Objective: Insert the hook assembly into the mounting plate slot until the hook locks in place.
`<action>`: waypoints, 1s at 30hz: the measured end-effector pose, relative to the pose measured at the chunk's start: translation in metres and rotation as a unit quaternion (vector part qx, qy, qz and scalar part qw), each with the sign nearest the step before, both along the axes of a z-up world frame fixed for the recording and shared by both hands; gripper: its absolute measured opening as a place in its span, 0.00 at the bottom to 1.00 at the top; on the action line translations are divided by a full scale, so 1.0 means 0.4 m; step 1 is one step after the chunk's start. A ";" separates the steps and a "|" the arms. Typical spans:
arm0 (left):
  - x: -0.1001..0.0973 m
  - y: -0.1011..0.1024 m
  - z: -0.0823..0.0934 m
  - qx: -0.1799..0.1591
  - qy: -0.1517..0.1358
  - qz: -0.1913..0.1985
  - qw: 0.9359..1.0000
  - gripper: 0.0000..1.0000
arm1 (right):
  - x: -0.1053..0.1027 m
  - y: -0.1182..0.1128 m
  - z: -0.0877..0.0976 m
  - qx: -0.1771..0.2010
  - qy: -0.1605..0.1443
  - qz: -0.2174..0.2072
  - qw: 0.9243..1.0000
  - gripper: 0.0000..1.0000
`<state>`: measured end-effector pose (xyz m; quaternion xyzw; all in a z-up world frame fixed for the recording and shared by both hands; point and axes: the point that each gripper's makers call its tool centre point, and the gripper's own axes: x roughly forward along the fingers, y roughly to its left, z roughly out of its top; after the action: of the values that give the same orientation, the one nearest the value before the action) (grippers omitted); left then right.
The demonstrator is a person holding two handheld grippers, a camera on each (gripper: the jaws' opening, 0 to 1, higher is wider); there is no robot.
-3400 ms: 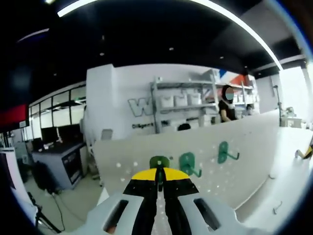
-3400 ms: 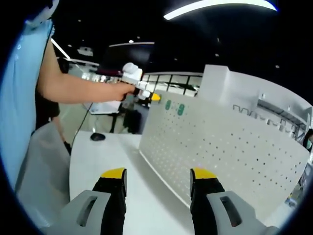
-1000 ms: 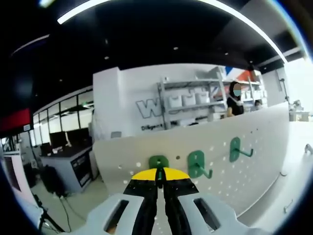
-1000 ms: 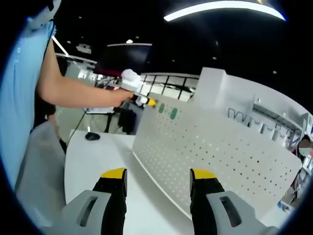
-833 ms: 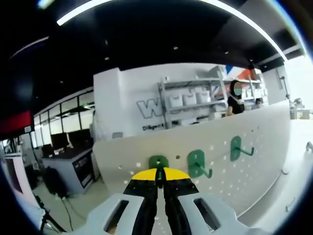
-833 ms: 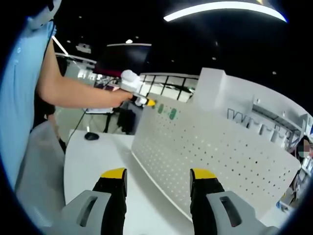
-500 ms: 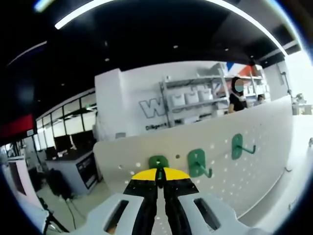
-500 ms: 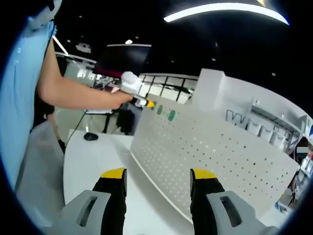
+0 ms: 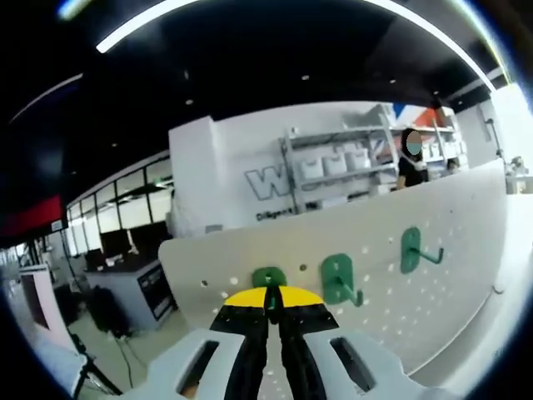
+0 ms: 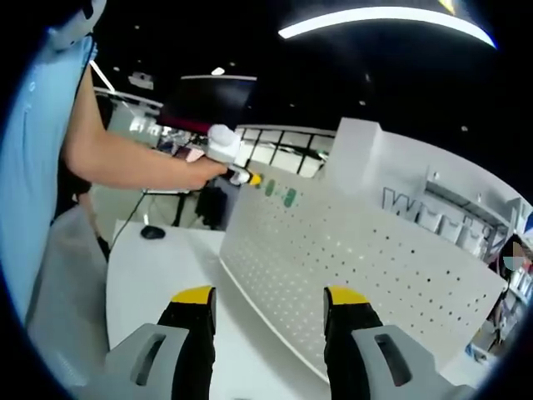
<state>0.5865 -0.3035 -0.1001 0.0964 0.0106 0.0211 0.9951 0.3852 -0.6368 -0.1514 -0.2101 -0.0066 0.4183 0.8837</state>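
- Biggest thing we've got is the white pegboard mounting plate (image 10: 366,275), standing upright on the white table (image 10: 158,275) and running off as a long wall. In the left gripper view the same plate (image 9: 433,308) sits right behind the jaws.
- Past the plate there's the room: shelving with bins (image 9: 333,167) and some dark-framed windows.
- A person's arm (image 10: 125,158) reaches out to the far top corner of the plate, carrying our left gripper (image 10: 237,173).
- Our right gripper (image 10: 268,321) hangs back over the table with its jaws spread wide and nothing between them, well apart from the hook spot.
- Two green hooks (image 9: 336,278) and (image 9: 412,250) already hang on the plate, in a row to the right of the one we're working.
- Smallest bit: the green hook assembly (image 9: 269,277), pinched between the clenched jaws of the left gripper (image 9: 269,298). It pokes straight ahead off the tips, its flat back against or just at the plate near the top edge; we can't tell if it's seated.
- So the left one is the hand on the job, and our guess is the push goes forward along the jaws, into the plate, until it locks.
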 end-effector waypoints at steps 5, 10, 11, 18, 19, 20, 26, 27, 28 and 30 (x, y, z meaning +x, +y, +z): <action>0.000 0.000 -0.004 0.006 0.002 -0.001 1.000 0.03 | 0.003 -0.001 -0.003 -0.001 0.000 0.000 1.000 0.52; 0.000 -0.001 -0.008 0.004 0.002 -0.004 1.000 0.03 | 0.007 0.000 0.002 0.000 -0.003 0.001 1.000 0.52; 0.000 -0.001 -0.007 0.004 0.001 -0.004 1.000 0.03 | 0.008 0.000 0.002 0.000 -0.003 0.000 1.000 0.52; 0.000 -0.002 -0.007 0.004 0.000 -0.009 1.000 0.04 | 0.007 -0.004 0.004 -0.003 -0.005 -0.001 1.000 0.52; -0.001 -0.002 -0.007 0.007 0.000 -0.010 1.000 0.04 | 0.007 -0.005 0.003 -0.003 -0.005 -0.002 1.000 0.52; -0.001 -0.002 -0.007 0.009 0.000 -0.011 1.000 0.04 | 0.007 -0.005 0.003 -0.003 -0.005 -0.002 1.000 0.53; -0.003 -0.004 -0.007 0.012 0.001 -0.019 1.000 0.05 | 0.007 -0.002 0.005 -0.003 -0.005 -0.001 1.000 0.53; -0.003 -0.004 -0.007 0.012 0.000 -0.020 1.000 0.06 | 0.007 -0.001 0.005 -0.004 -0.006 -0.001 1.000 0.53; -0.004 -0.004 -0.006 0.012 -0.001 -0.021 1.000 0.07 | 0.007 0.000 0.006 -0.004 -0.006 -0.001 1.000 0.53; -0.005 -0.005 -0.006 0.012 0.000 -0.023 1.000 0.08 | 0.007 0.001 0.007 -0.004 -0.007 -0.001 1.000 0.53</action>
<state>0.5847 -0.3053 -0.1027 0.1083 0.0078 -0.0011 0.9941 0.3880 -0.6365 -0.1485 -0.2165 -0.0106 0.4162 0.8830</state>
